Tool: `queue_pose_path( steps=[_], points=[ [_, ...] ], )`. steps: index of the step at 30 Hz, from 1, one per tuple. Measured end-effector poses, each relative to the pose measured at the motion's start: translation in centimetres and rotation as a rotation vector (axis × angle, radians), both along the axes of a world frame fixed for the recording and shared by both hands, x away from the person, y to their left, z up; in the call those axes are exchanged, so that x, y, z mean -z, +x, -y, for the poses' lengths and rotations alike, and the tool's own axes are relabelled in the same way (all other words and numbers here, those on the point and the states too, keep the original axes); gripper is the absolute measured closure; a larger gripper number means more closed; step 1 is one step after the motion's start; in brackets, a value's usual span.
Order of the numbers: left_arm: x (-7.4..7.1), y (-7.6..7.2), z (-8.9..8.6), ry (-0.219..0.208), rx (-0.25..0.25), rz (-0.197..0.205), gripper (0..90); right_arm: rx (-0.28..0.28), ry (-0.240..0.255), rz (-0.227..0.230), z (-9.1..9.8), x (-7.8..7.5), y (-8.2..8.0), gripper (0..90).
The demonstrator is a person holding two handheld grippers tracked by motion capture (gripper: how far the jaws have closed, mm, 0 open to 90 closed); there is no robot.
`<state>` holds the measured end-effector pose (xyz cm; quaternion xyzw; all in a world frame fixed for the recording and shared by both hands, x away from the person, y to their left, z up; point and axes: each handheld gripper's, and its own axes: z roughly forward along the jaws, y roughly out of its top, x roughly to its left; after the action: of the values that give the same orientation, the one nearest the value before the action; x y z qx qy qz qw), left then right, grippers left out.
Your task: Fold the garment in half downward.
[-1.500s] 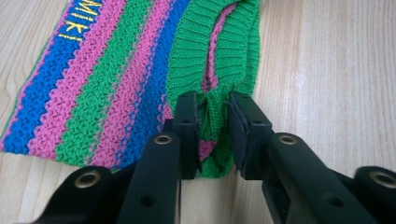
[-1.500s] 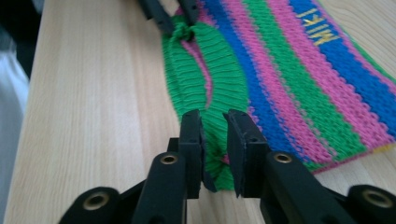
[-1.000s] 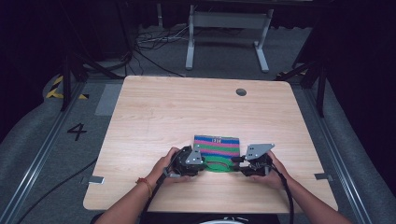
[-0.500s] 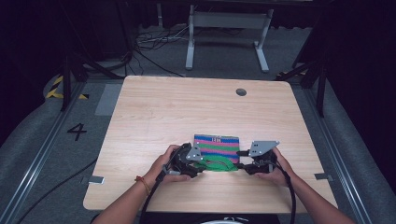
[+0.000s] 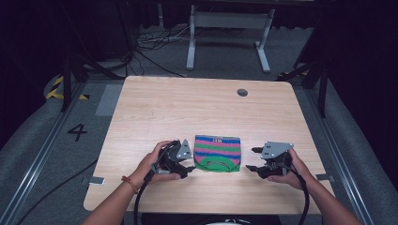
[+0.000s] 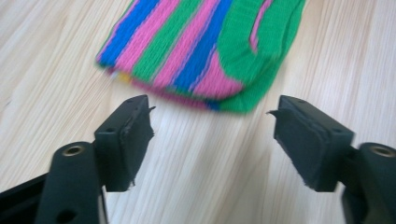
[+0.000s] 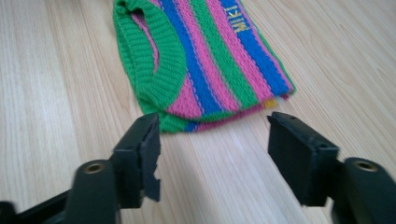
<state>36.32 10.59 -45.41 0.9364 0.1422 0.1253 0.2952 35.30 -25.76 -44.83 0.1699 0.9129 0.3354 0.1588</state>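
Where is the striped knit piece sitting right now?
In the high view the striped knit piece lies flat on the table near its front edge, between the left gripper and the right gripper, touching neither.

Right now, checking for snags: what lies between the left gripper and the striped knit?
Only bare wooden table; the left gripper stands open just short of the striped knit, seen in its own view.

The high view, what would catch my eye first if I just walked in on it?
Probably the striped knitted cloth, folded flat in pink, blue and green near the front edge of the pale wooden table. On either side of it a hand holds a black tool: the left gripper and the right gripper, whose jaws have just been opening, with nothing between them.
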Motion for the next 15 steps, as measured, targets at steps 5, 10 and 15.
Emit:
queue_pose_path(
  steps=[5, 10, 15],
  points=[
    [-0.8, -0.9, -2.4, 0.005, -0.036, 0.024, 21.6, 0.047, -0.025, -0.007, 2.1, 0.4, -0.8, 29.3],
    [-0.8, -1.5, -4.3, 0.03, -0.066, 0.039, 19.8, 0.101, -0.016, -0.002, 4.1, 0.5, -1.5, 26.8],
    [-0.2, -2.0, -6.0, 0.053, -0.116, 0.062, 19.9, 0.157, -0.001, 0.003, 6.5, 0.7, -2.0, 23.7]
  ],
)
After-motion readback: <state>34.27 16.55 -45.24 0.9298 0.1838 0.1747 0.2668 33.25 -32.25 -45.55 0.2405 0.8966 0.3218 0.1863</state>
